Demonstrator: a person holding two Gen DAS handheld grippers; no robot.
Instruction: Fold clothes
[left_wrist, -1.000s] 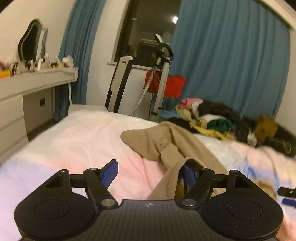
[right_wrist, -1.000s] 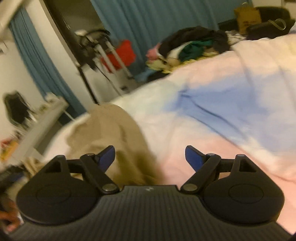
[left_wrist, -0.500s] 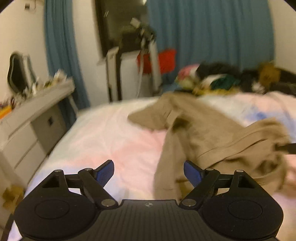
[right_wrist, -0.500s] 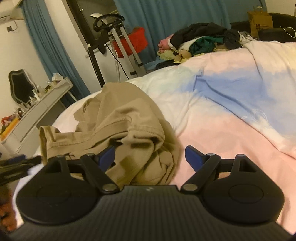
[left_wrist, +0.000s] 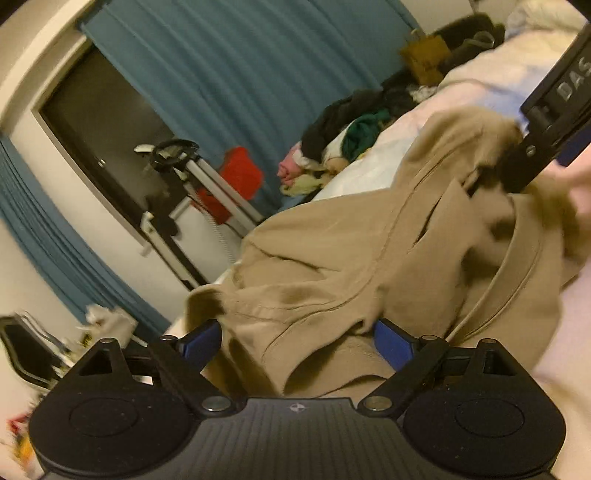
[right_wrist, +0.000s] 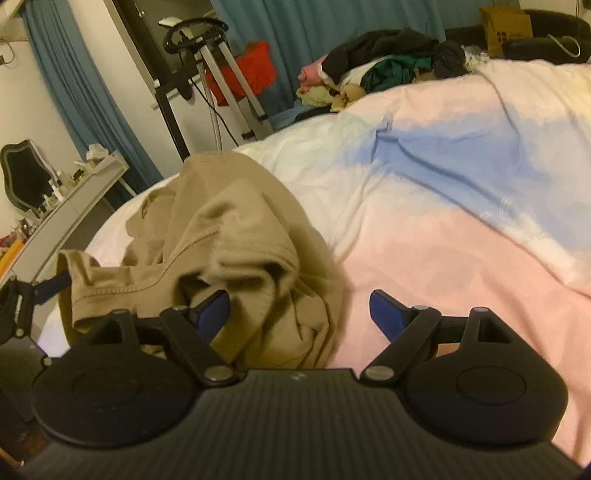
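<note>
Pastel pink, white and blue duvet (right_wrist: 461, 206), crumpled tan garment (right_wrist: 236, 236) heaped at its left side, seams and hems showing, left gripper (left_wrist: 297, 341) jaws spread wide around bunched fabric, right gripper (right_wrist: 299, 310) jaws wide open, left finger against cloth

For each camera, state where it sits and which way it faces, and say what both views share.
Left wrist: mounted on the left gripper, tilted, looking along its spread fingers across the tan garment toward the blue curtain; the right gripper shows at upper right.
Right wrist: mounted on the right gripper, looking over the pastel bedcover toward the clothes pile; the left gripper's tip shows at the left edge.
Shared: tan garment, clothes pile, curtain, red bag, metal stand.
</note>
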